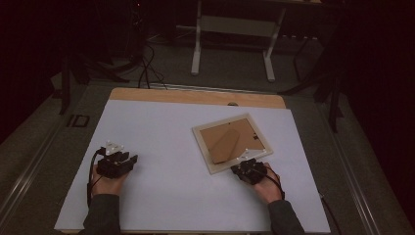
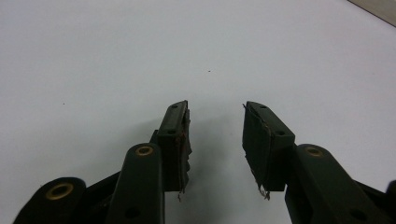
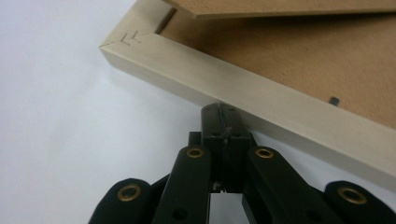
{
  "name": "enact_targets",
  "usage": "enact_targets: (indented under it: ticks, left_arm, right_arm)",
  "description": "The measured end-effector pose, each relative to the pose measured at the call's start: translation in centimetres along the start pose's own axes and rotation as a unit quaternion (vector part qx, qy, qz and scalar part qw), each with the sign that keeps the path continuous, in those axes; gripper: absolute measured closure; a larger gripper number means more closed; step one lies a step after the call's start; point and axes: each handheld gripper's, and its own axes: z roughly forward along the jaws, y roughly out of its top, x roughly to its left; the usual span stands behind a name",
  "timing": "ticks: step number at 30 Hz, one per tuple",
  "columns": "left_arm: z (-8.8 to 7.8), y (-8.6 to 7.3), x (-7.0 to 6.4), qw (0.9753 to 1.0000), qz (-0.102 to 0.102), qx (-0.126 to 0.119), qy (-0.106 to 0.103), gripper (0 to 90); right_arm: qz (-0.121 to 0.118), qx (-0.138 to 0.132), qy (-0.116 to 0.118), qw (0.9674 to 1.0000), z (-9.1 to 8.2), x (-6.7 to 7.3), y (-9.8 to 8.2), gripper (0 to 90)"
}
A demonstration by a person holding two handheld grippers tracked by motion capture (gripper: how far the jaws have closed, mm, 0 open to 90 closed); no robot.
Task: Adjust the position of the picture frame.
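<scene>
White table sheet [image 1: 161, 142] under dim light: a pale wooden picture frame [image 1: 234, 166] lies face down, brown backing up. The right gripper [image 3: 223, 116], clenched empty, nudges its rim. The left gripper [image 2: 215, 128] rests released. Stiff, light, probably glass-fronted: grip the rail.

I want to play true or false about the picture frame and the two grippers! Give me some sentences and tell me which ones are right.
1. The frame lies with its brown back up. True.
2. The right gripper is wide open. False: its jaws are shut together, with their tips at the frame's edge.
3. The left gripper holds nothing. True: its jaws stand apart over the bare white table.
4. The frame lies in front of the left gripper. False: it lies on the right side of the table, by the right gripper.
5. The frame lies crooked to the table's edges. True.
</scene>
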Motion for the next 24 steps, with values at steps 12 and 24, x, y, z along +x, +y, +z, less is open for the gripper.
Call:
enact_targets:
  ticks: [12, 24]
  left_arm:
    - [0.0, 0.0, 0.1, 1.0, -0.001, -0.001, 0.0, 62.3]
    - [0.0, 0.0, 0.1, 1.0, -0.002, -0.004, -0.002, 61.6]
  right_arm:
    - [0.011, -0.029, -0.016, 0.9994, -1.2, -1.3, 0.7, 89.8]
    - [0.06, -0.052, -0.067, 0.9946, -2.4, -5.4, -0.1, 89.8]
